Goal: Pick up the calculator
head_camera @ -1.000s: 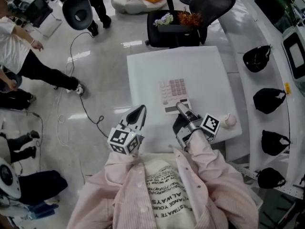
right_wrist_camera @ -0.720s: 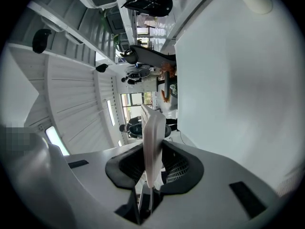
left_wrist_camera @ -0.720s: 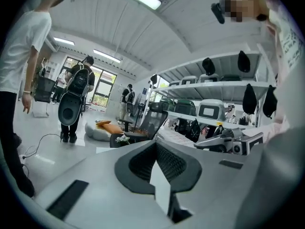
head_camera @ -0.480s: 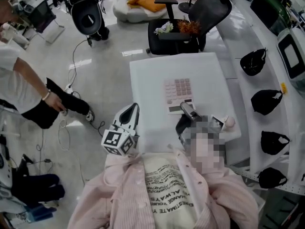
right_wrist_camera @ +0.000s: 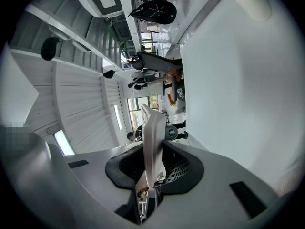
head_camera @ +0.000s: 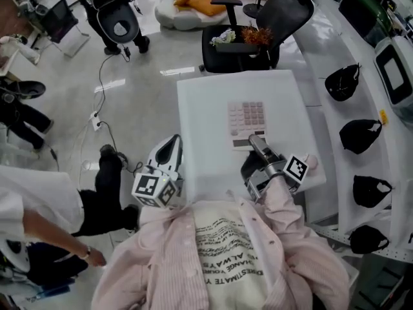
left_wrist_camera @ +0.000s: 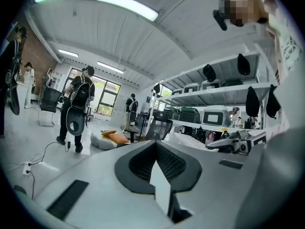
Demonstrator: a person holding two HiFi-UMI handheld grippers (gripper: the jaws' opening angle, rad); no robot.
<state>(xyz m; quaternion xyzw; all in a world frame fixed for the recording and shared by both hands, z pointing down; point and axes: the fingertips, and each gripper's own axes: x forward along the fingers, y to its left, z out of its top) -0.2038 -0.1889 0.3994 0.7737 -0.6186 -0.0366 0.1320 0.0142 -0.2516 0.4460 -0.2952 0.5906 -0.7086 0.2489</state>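
The calculator [head_camera: 246, 123] is gripped at its near edge by the right gripper [head_camera: 255, 142], over a white table [head_camera: 206, 108]. The left gripper [head_camera: 173, 146] is held off the table's left side, jaws together, above the floor [head_camera: 129, 102]. A black chair [head_camera: 258, 18] is seen beyond the table, and a small pale object [head_camera: 312, 163] at its right edge.

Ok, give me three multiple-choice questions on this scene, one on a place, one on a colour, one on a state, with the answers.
1. What stands beyond the far edge of the table? A. an office chair B. a ladder C. a fridge
2. The person's shirt is: A. blue B. pink C. green
3. The right hand-held gripper is: A. open, empty B. shut on the calculator C. out of view

Answers: 1 A, the black chair sits just past the white table. 2 B, pink sleeves show in the head view. 3 B, the calculator's edge is clamped between its jaws.
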